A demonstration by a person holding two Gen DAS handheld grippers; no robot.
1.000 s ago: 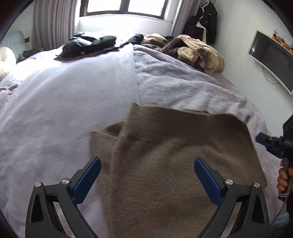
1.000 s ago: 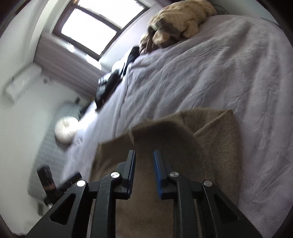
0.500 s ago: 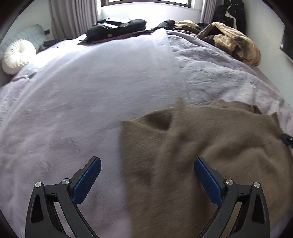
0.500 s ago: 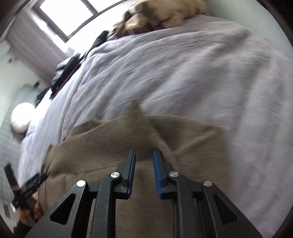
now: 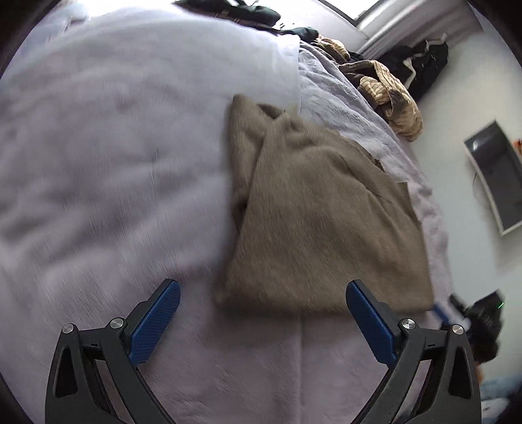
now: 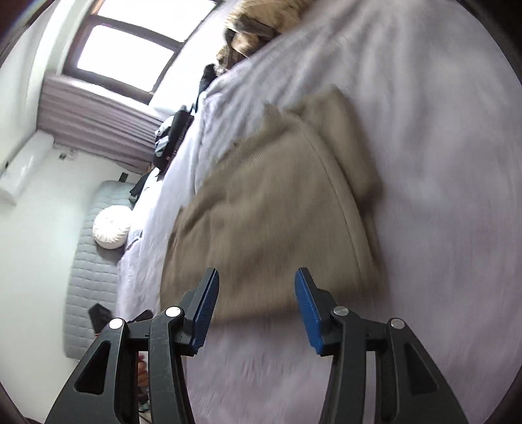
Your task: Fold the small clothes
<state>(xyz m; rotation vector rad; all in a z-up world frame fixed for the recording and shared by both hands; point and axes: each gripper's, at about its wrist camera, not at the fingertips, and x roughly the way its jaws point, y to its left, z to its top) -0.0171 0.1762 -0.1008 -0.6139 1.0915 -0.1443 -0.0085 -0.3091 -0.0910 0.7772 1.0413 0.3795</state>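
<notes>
A small brown knit garment (image 5: 319,212) lies folded on the pale lilac bed cover (image 5: 107,156). It also shows in the right wrist view (image 6: 270,208), with a folded layer on top. My left gripper (image 5: 262,313) is open and empty, just short of the garment's near edge. My right gripper (image 6: 256,313) is open and empty, its blue pads at the garment's near edge, touching nothing I can see. The right gripper's tip (image 5: 469,313) shows at the right edge of the left wrist view.
A heap of tan and dark clothes (image 5: 388,88) lies at the bed's far side, with black clothes (image 5: 248,13) near the window (image 6: 127,52). A white round cushion (image 6: 112,228) sits on a grey bench. A wall screen (image 5: 496,176) hangs at the right.
My right gripper was shut on the garment and has opened, letting it go. The garment now lies folded smaller on the bed. Both grippers have drawn back from it.
</notes>
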